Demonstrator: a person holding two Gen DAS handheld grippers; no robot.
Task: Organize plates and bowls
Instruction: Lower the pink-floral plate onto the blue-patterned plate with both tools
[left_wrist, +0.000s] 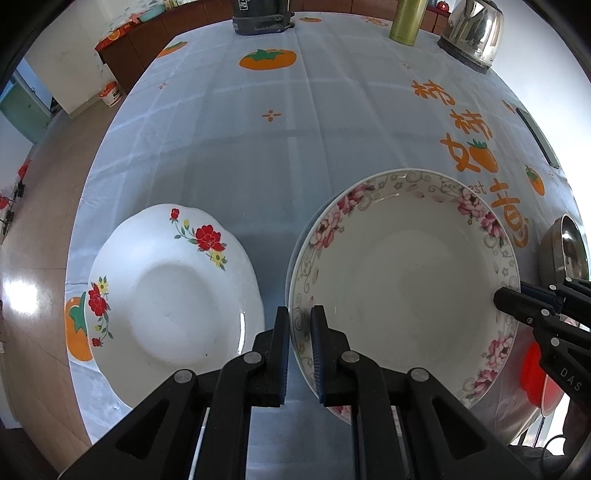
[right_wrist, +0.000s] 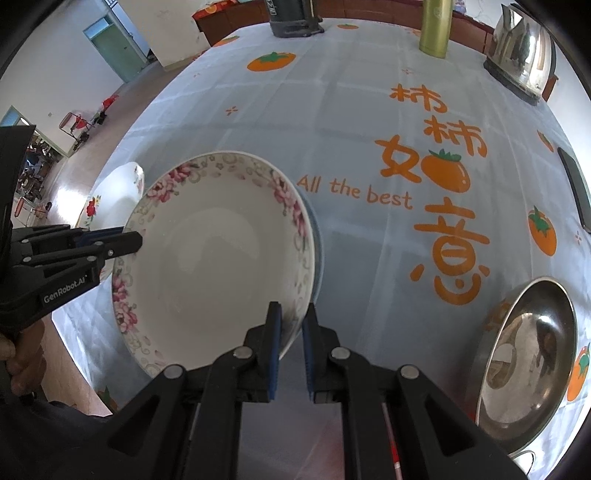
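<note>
While both grippers hold it from opposite sides, the pink-flowered plate (left_wrist: 402, 280) sits just above the desk (left_wrist: 258, 147), slightly tilted. The left gripper (left_wrist: 300, 350) is closed on the rim of this plate at about 8 o'clock in the left wrist view, one finger inside the rim and one outside. The right gripper (right_wrist: 291, 347) is clamped on the rim at about 5 o'clock in the right wrist view, in the same manner. Each gripper also shows in the other camera, at the far side of the plate.

This plate is deep and cream white, with a wide rim. The rim carries pink peony flowers in groups, and between them grey scroll lines and small circles. The middle is plain and a little glossy. Under its right edge a bluish rim shows in the right wrist view; I cannot tell what this is.

A second dish, the red-flowered plate (left_wrist: 173, 291), lies at 9 o'clock of the first one, near it but apart. It is white with a wavy edge and has red and yellow flowers with green leaves.

A steel bowl (right_wrist: 528, 365) stands at 3 o'clock of the pink-flowered plate, well apart. The desk has a pale blue cloth with orange persimmons.
</note>
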